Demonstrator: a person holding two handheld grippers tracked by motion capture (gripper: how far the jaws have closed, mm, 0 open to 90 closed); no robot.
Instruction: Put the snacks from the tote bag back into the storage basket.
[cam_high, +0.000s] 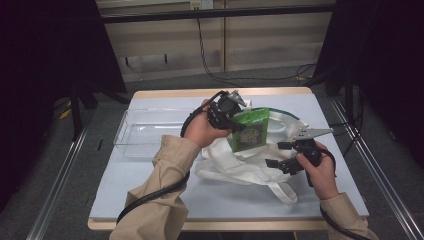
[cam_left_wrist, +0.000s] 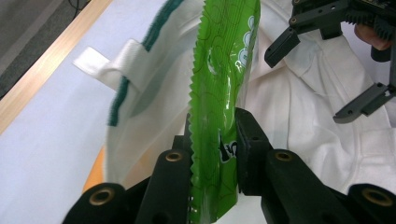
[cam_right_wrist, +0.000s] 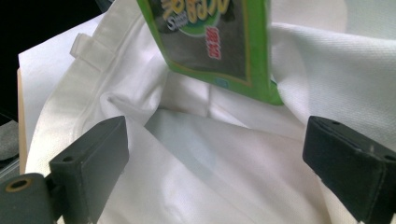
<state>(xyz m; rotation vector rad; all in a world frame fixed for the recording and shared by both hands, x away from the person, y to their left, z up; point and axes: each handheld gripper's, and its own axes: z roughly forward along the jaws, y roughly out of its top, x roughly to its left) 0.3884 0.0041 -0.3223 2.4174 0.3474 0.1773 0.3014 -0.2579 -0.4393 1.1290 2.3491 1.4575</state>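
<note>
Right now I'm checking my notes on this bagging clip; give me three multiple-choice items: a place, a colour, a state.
1. Where is the clear plastic bin?
A. left of the white bag
B. right of it
C. inside it

2. What colour is the snack packet?
A. red
B. green
C. blue

3. How is the right hand-held gripper?
A. shut on the bag
B. shut on the packet
C. open

A: the bin sits left of the white bag.
B: its wrapper is green.
C: its jaws stand apart over the cloth.
</note>
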